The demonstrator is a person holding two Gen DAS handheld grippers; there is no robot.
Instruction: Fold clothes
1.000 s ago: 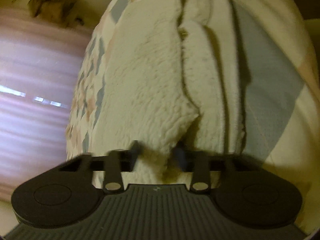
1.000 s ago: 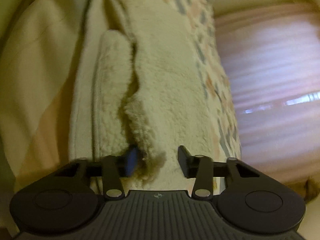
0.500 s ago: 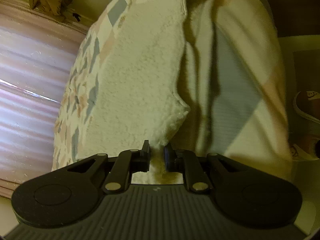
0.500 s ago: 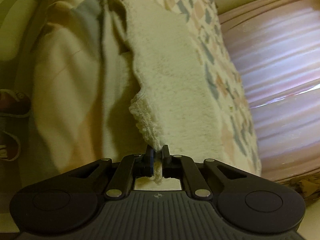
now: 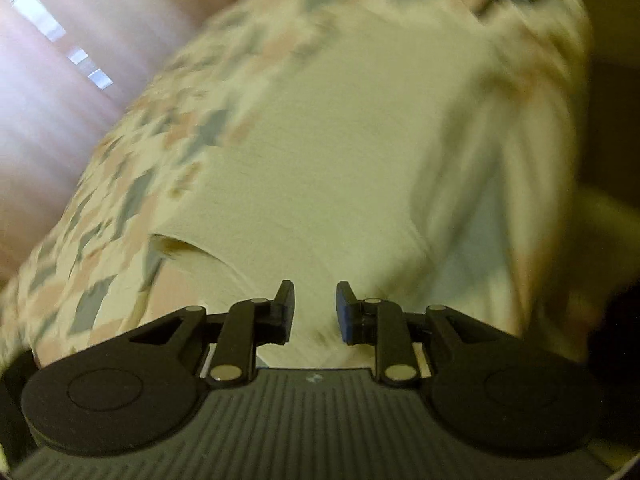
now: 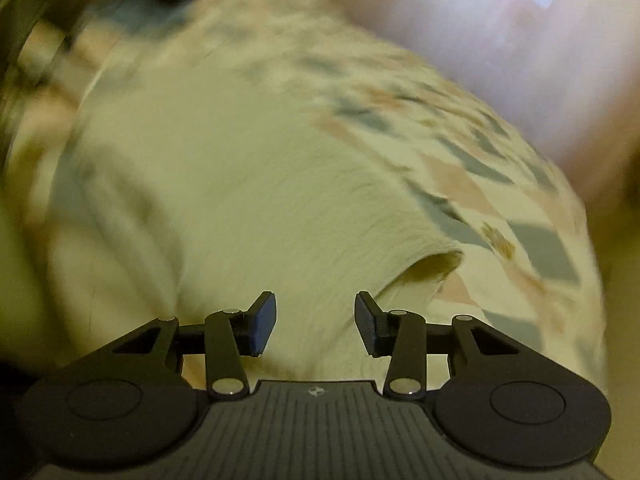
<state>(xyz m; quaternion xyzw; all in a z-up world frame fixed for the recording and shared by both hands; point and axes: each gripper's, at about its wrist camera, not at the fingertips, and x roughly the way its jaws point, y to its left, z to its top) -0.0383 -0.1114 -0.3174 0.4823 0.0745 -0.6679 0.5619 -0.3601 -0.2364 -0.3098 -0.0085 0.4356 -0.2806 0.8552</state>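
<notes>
A cream fleece garment [image 5: 340, 160] with a patchwork-print outer side lies spread below both grippers; it also fills the right wrist view [image 6: 248, 184]. Both views are motion-blurred. My left gripper [image 5: 315, 309] is open, its fingers just above the fleece near a folded edge [image 5: 192, 248]. My right gripper [image 6: 315, 322] is open over the fleece, and a folded edge with a dark gap [image 6: 436, 264] lies just to its right. Neither gripper holds cloth.
The patchwork print with grey and pink patches [image 5: 132, 192] borders the fleece; it also shows in the right wrist view [image 6: 480, 184]. A pinkish striped surface [image 5: 52, 100] lies beyond the cloth, seen too in the right wrist view [image 6: 500, 32].
Half a second ago both grippers were shut on the fleece edge. Now both have opened and let it go, and the cloth lies folded over. Both cameras have swung.
</notes>
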